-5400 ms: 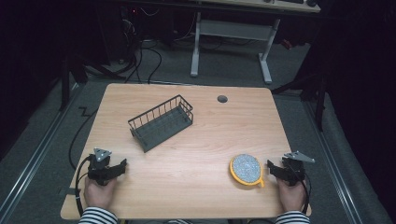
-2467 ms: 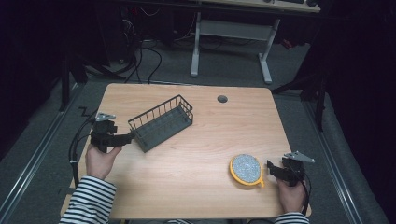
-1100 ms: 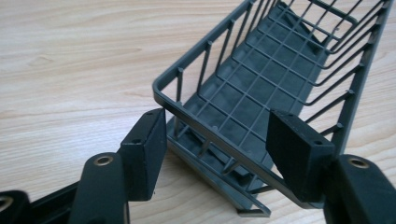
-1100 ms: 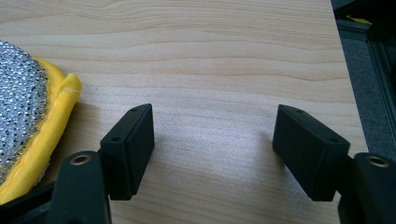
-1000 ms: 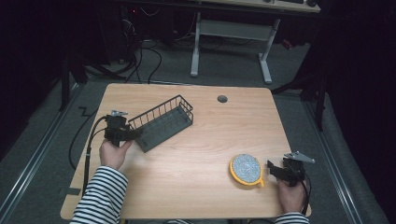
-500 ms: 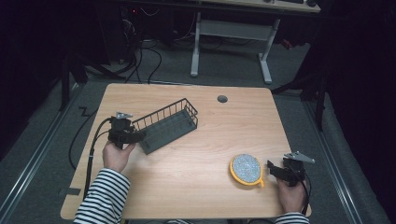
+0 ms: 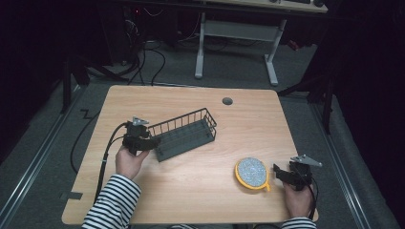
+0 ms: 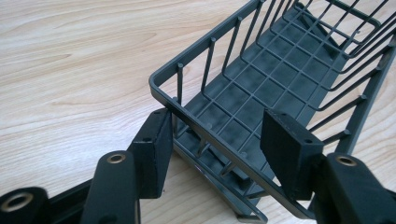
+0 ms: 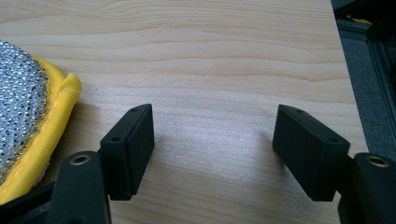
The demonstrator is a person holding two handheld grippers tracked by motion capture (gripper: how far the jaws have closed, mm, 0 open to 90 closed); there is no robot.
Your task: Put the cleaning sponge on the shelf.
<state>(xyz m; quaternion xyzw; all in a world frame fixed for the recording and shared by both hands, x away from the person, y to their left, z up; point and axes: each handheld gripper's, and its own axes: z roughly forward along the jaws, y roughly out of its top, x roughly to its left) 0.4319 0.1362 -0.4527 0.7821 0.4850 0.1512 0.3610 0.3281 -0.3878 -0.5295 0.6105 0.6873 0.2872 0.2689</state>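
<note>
**Item: wire basket, grip step**

Dark grey wire basket, tabletop centre-left. Left gripper, at the basket's 8 o'clock, has just been closing and now clamps its short end wall. Right gripper gapes, idle. Next, likely: drag or lift, keeping firm hold.

You'll find no writing, label, brand, number or sign that can be read anywhere here.
</note>
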